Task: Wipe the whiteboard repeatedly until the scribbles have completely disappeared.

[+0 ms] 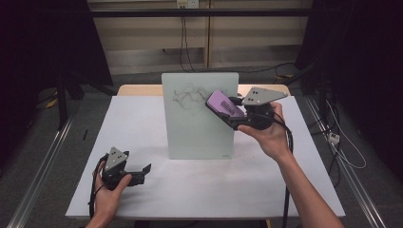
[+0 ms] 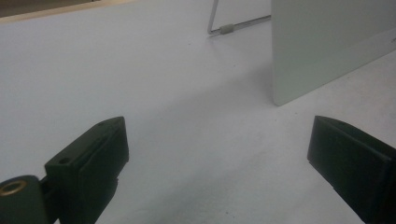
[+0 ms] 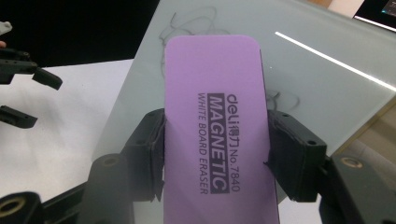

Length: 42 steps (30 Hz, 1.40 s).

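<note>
A small whiteboard (image 1: 197, 123) stands upright in the middle of the white table (image 1: 142, 123), with black scribbles (image 1: 187, 97) near its top. My right gripper (image 1: 228, 114) is shut on a purple whiteboard eraser (image 1: 223, 103), held up against the board's upper right part beside the scribbles. In the right gripper view the eraser (image 3: 215, 126) sits between both pads, with the scribbled board (image 3: 303, 88) right behind it. My left gripper (image 1: 145, 171) rests low at the table's front left, open and with nothing in it. Its jaws stand wide apart in the left gripper view, pointing toward the board's lower corner (image 2: 317, 60).
A wire stand (image 2: 224, 28) props the board from behind. The table's wooden back edge (image 1: 138, 89) shows beyond the white sheet. Cables (image 1: 342, 152) lie on the floor at the right, and metal rails (image 1: 43, 161) run along both sides.
</note>
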Motion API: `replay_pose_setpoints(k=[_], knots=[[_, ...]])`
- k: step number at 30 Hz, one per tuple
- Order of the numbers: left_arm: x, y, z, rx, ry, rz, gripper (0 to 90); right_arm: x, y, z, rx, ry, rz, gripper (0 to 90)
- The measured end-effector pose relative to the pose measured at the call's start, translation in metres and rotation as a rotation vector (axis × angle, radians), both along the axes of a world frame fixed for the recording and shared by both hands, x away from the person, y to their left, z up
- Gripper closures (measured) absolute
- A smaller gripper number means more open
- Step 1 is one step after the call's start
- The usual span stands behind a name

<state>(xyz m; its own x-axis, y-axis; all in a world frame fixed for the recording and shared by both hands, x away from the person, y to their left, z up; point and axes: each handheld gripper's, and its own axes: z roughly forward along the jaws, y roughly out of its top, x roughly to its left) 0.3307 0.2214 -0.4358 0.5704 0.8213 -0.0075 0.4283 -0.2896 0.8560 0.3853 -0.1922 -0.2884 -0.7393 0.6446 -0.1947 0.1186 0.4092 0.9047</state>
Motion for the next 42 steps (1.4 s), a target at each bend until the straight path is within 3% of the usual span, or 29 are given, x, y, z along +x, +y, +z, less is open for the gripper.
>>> replay_pose_setpoints(k=[6,12,17,22,33,42], knots=[[0.000,-0.001,0.000,0.010,0.001,-0.006,5.4,0.009,0.001,0.009,0.009,-0.009,0.004,41.7],[0.000,-0.002,0.000,0.005,0.000,-0.006,5.4,0.018,0.001,0.016,-0.022,0.003,-0.011,41.7],[0.001,-0.001,0.000,0.009,0.002,-0.008,5.4,0.022,-0.002,0.023,0.009,-0.010,-0.020,41.7],[0.001,-0.002,0.000,0.012,0.001,-0.010,5.4,0.025,-0.004,0.029,0.008,-0.029,-0.039,41.6],[0.000,-0.002,-0.001,0.006,-0.001,-0.011,5.4,0.025,0.000,0.022,-0.050,-0.046,-0.044,41.8],[0.000,-0.004,-0.001,0.016,-0.001,-0.015,5.4,0.021,0.002,0.011,-0.058,-0.018,-0.035,41.9]])
